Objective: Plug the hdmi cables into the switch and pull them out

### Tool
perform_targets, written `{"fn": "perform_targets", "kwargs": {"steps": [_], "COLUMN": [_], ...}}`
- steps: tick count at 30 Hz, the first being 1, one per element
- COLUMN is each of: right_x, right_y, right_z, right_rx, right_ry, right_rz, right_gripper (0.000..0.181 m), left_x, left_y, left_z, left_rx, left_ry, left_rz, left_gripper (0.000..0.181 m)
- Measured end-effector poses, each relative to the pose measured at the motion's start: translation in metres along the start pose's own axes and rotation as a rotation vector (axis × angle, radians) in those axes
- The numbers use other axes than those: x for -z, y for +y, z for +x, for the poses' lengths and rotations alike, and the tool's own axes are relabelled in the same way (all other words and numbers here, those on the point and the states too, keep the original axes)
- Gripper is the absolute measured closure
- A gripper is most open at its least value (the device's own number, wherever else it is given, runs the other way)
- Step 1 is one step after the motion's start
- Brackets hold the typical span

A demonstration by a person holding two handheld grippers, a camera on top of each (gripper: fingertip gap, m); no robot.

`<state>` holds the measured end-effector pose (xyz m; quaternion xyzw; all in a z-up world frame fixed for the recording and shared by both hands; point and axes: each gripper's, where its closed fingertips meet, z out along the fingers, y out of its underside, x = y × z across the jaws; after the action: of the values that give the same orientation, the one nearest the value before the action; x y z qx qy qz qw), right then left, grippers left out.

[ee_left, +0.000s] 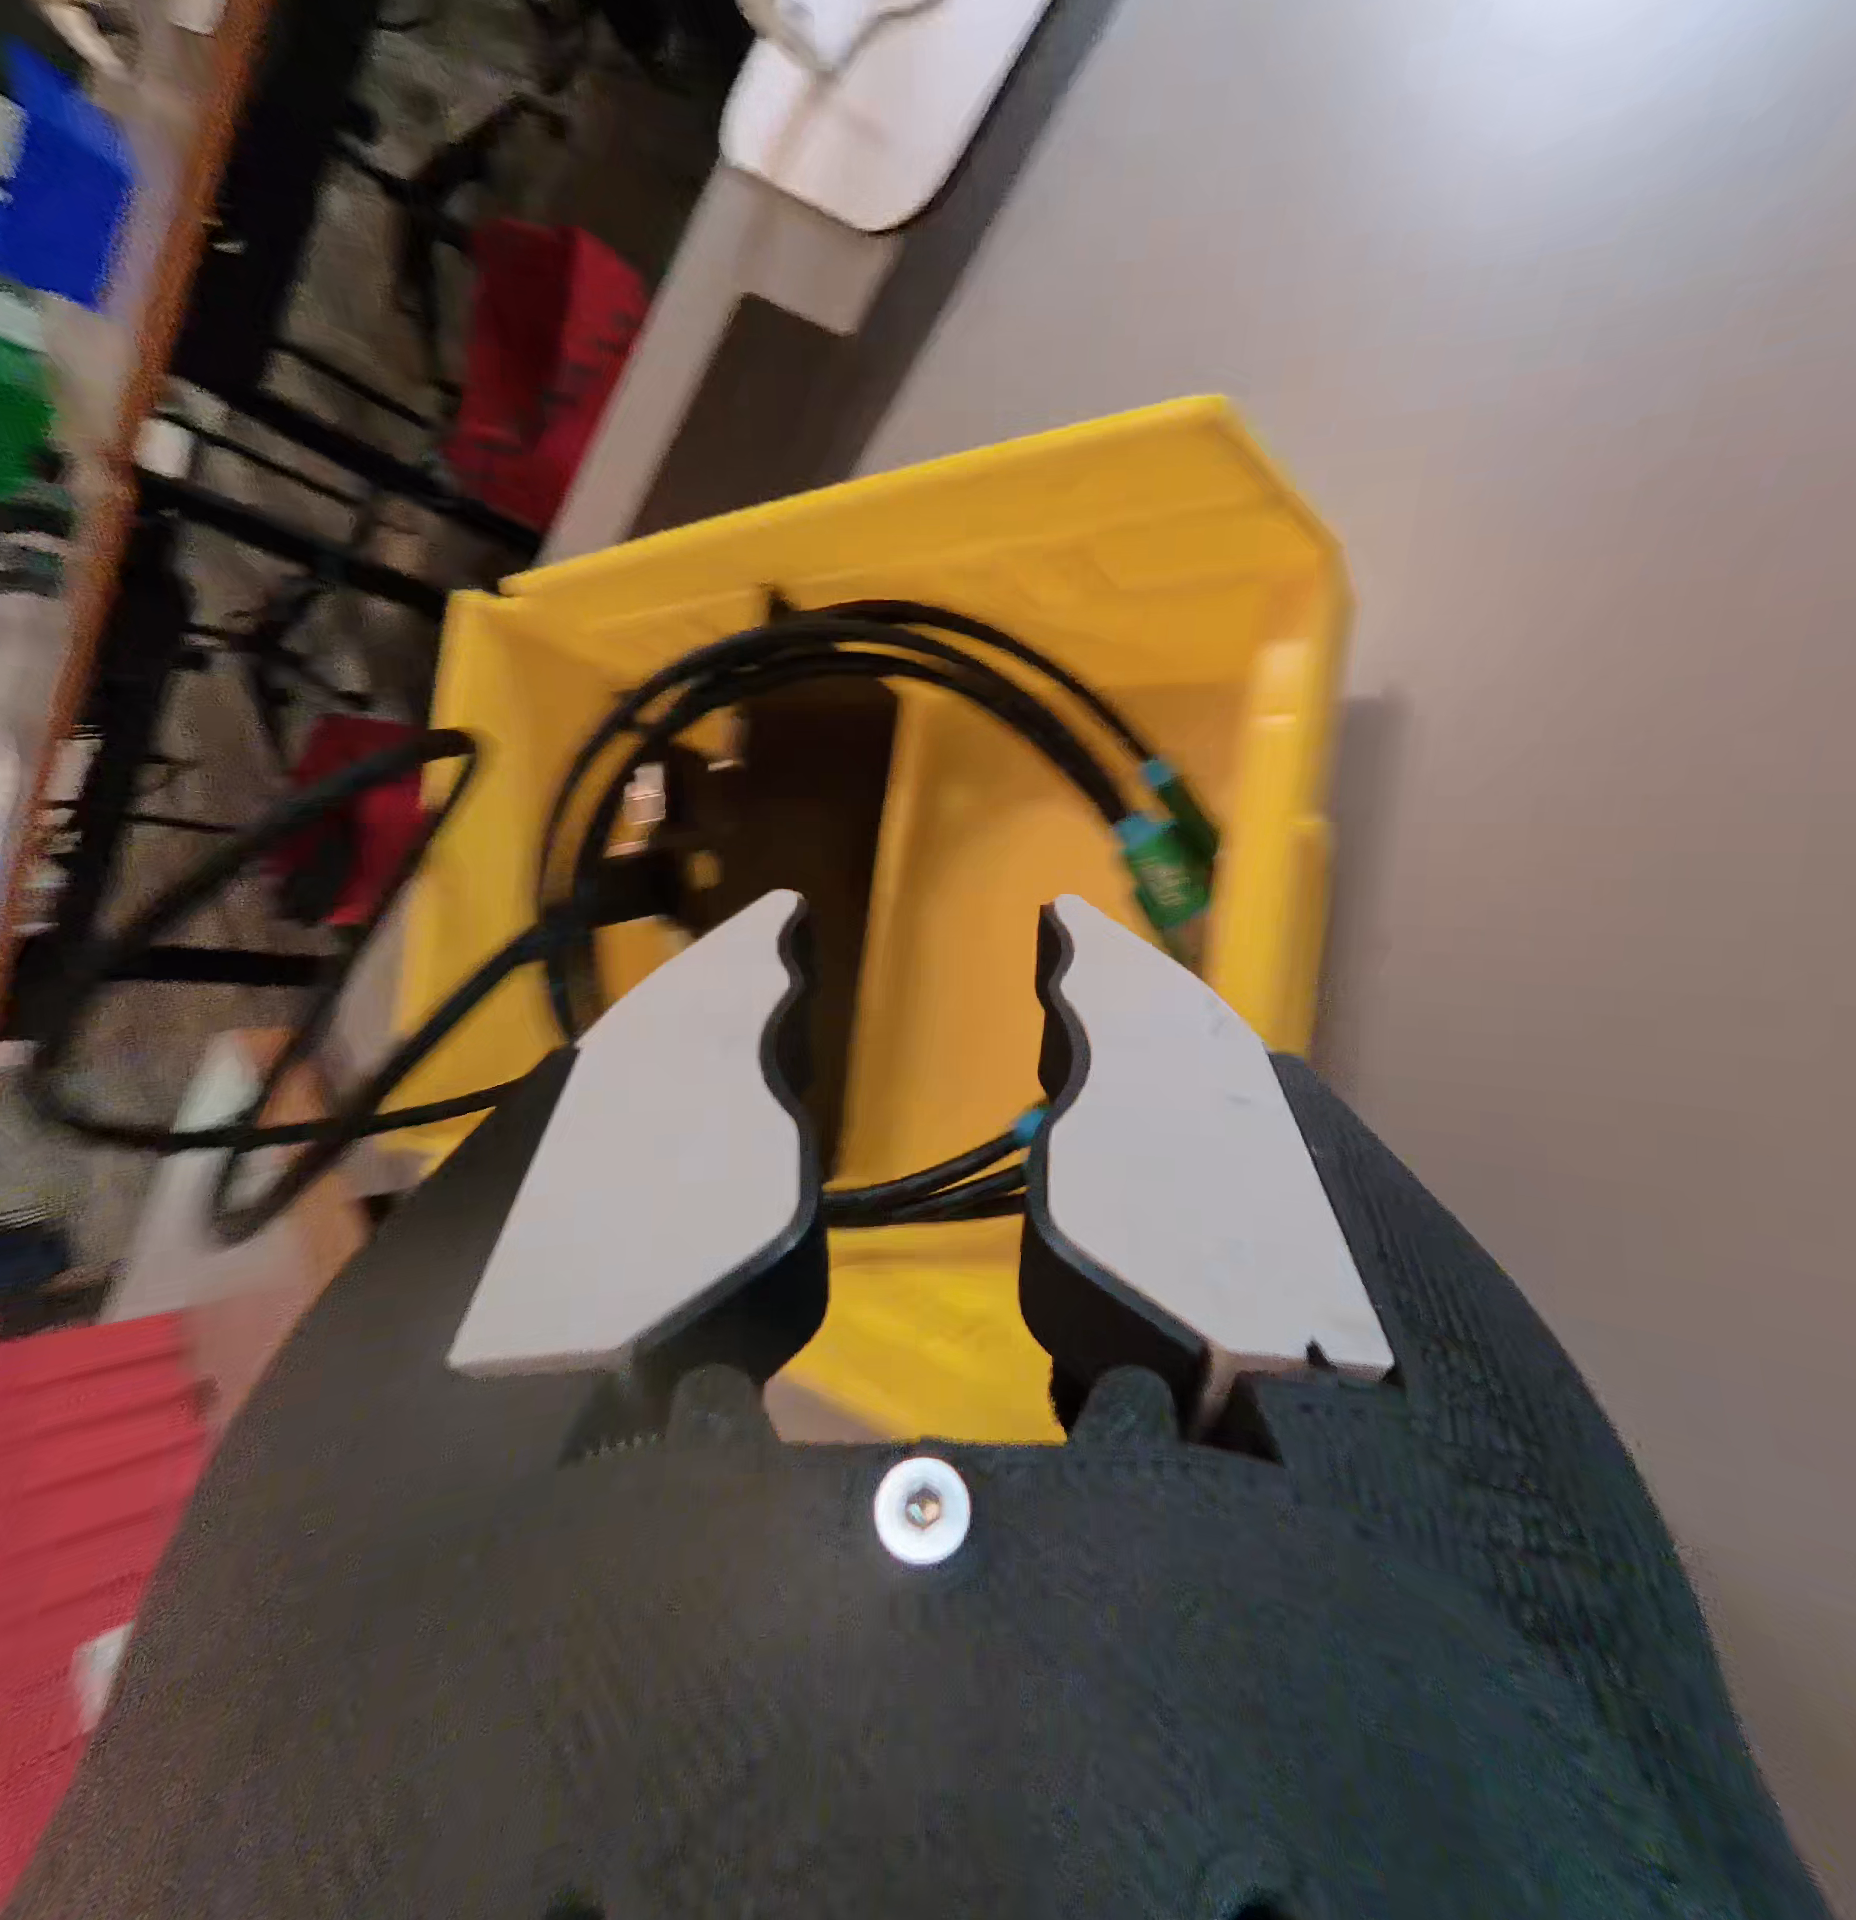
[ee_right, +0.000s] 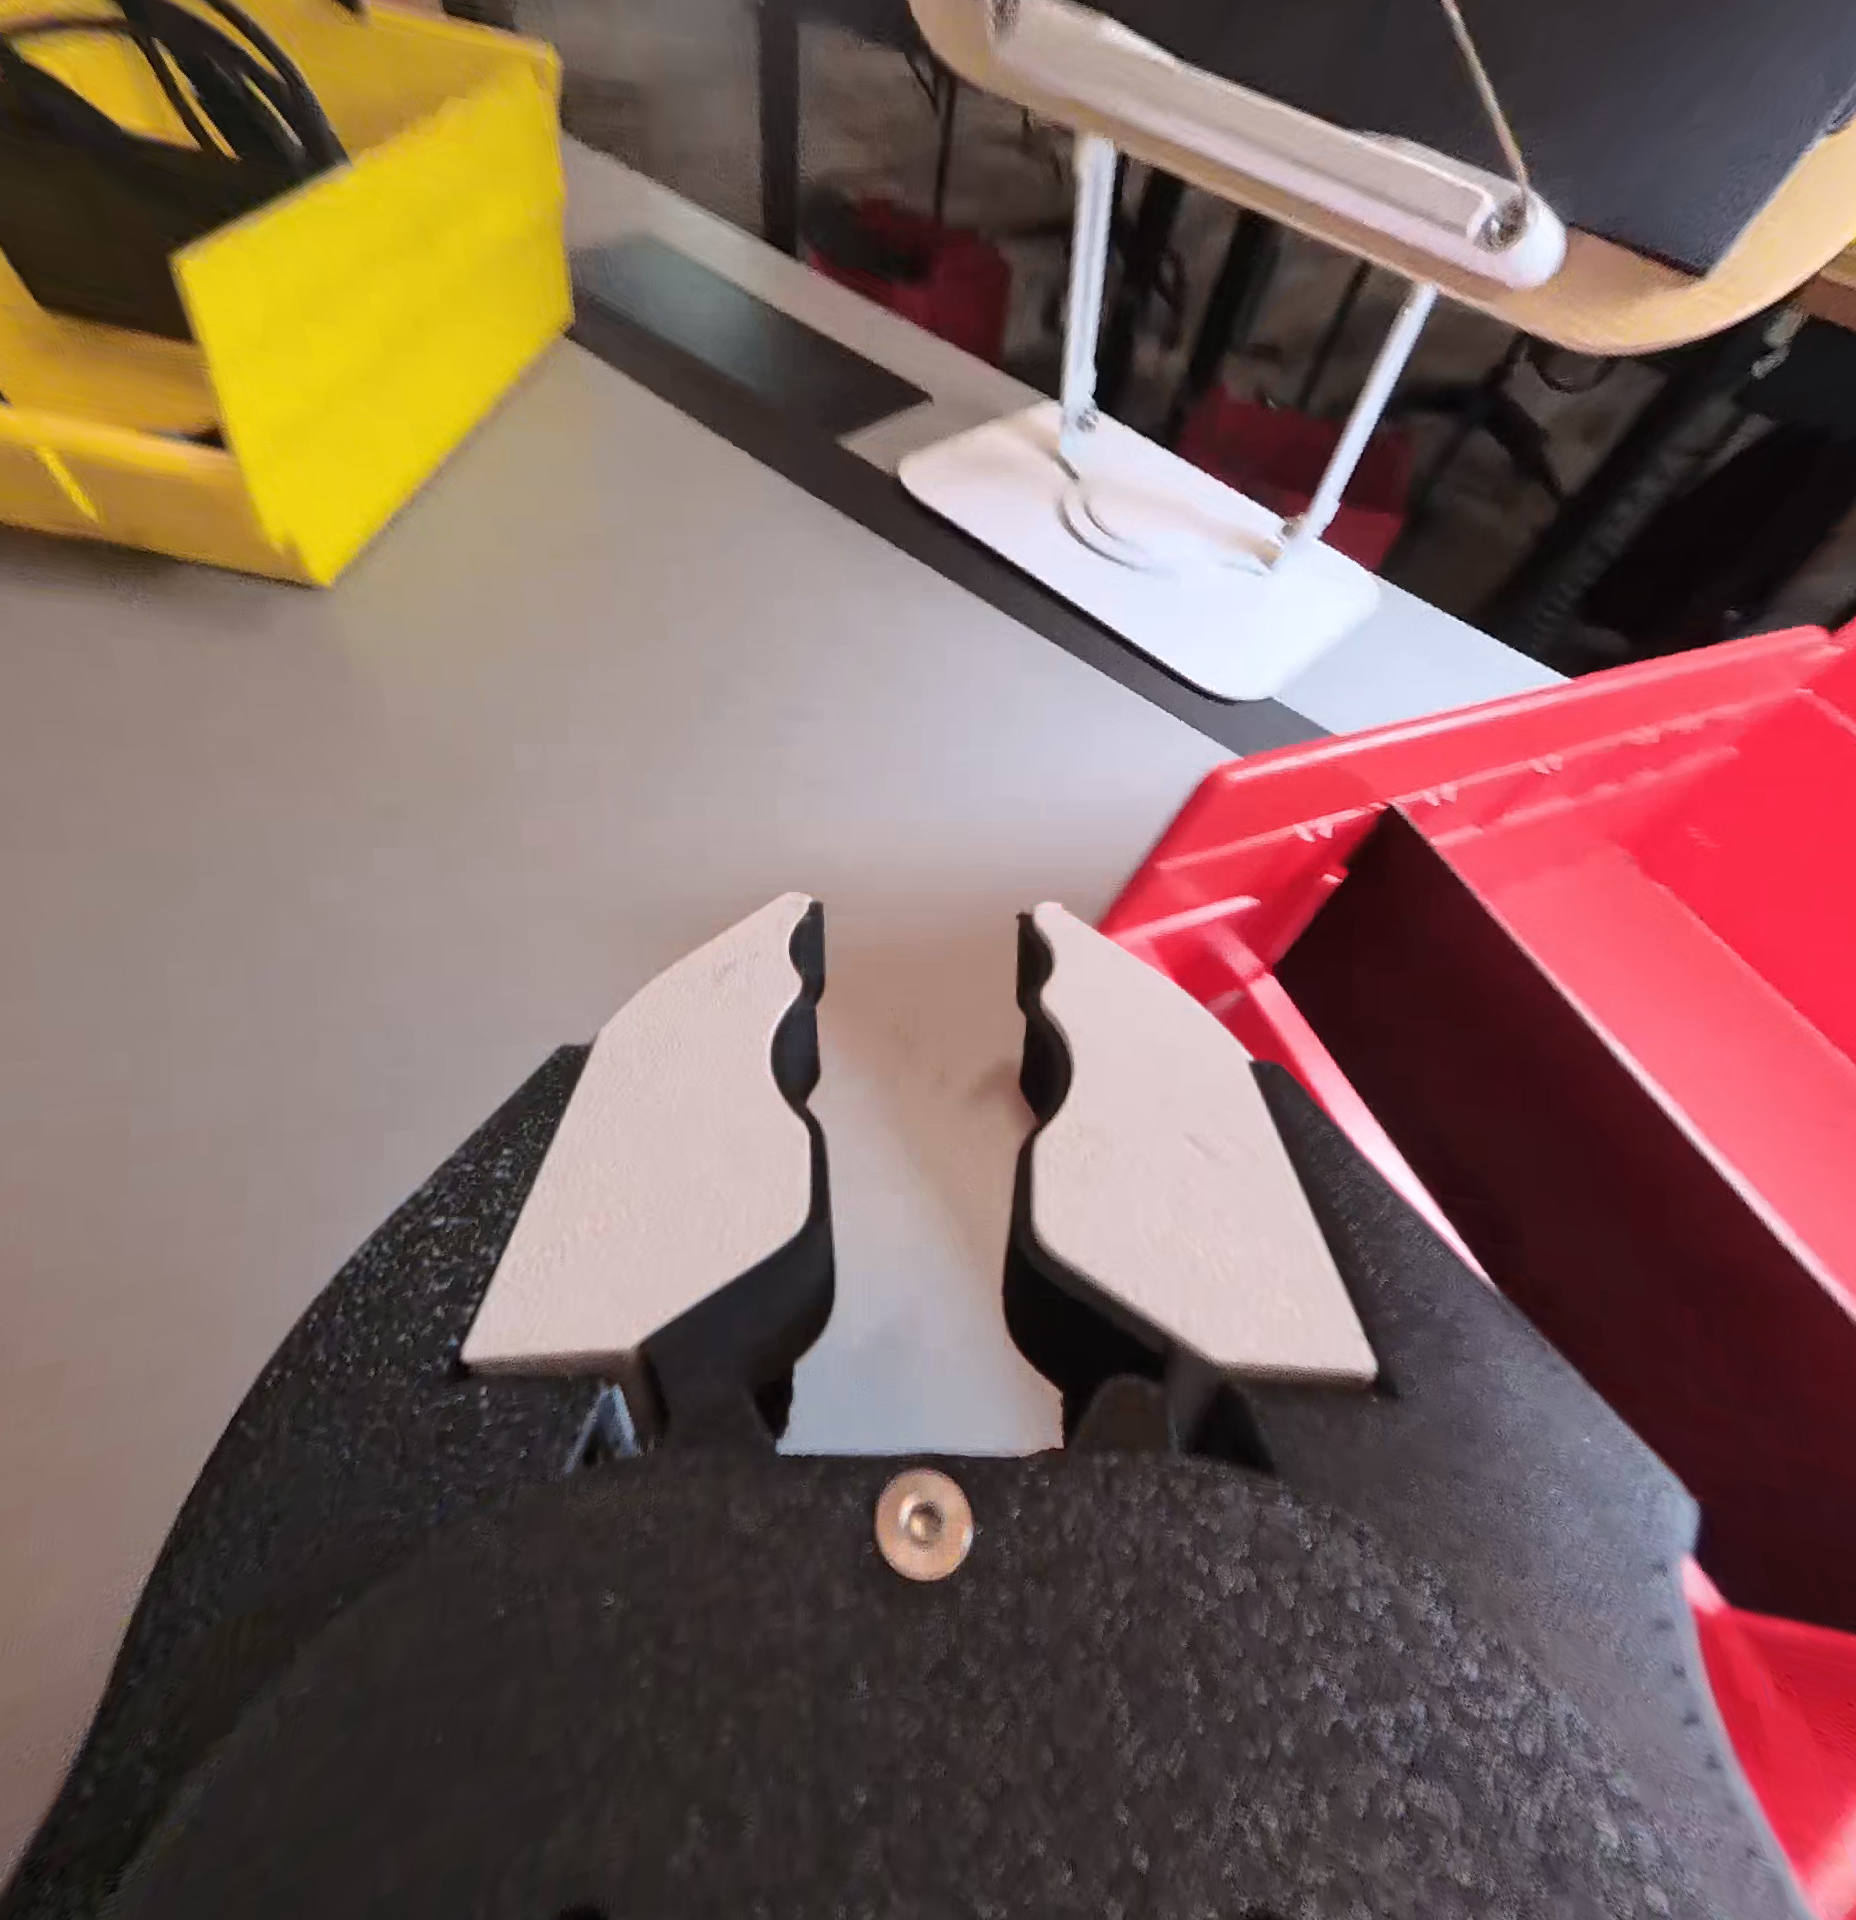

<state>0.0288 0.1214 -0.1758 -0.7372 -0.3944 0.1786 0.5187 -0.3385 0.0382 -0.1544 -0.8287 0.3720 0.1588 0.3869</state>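
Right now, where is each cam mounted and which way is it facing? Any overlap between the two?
Left wrist view: sits on the left hand-held gripper, looking down into the yellow bin of black cables; both grey fingers show, open.
Right wrist view: sits on the right hand-held gripper, looking across the grey table between the red bin and a white lamp base; fingers open, empty.
Shared: the yellow bin, table.

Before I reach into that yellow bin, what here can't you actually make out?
- Black switch box in the yellow plastic bin, left wrist view: ports blurred, shadowed.
- Black HDMI cables: lower ends hidden behind the left gripper.
- Red plastic bin, right wrist view: cut off at the edge.
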Motion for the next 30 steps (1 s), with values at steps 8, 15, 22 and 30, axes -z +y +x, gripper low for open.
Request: {"fn": "perform_targets", "kwargs": {"steps": [8, 15, 22, 30], "right_x": [-0.012, -0.019, -0.02, -0.018], "right_y": [0.007, 0.021, 0.029, 0.022], "right_z": [-0.028, -0.037, -0.033, -0.029], "right_rx": [0.112, 0.12, 0.106, 0.046], "right_ry": [-0.057, -0.102, -0.112, -0.123], "right_rz": [0.058, 0.024, 0.009, 0.045], "right_gripper": [0.147, 0.147, 0.149, 0.151], "left_x": [0.022, -0.021, -0.037, 0.018], "left_y": [0.035, 0.063, 0.048, -0.011], "left_z": [-0.135, -0.167, -0.159, -0.224], "left_rx": [-0.335, -0.607, -0.671, -0.501], "left_ry": [-0.255, -0.163, -0.077, -0.319], "left_rz": [-0.327, -0.623, -0.547, -0.358], "left_gripper": [0.124, 0.098, 0.167, 0.171]}}
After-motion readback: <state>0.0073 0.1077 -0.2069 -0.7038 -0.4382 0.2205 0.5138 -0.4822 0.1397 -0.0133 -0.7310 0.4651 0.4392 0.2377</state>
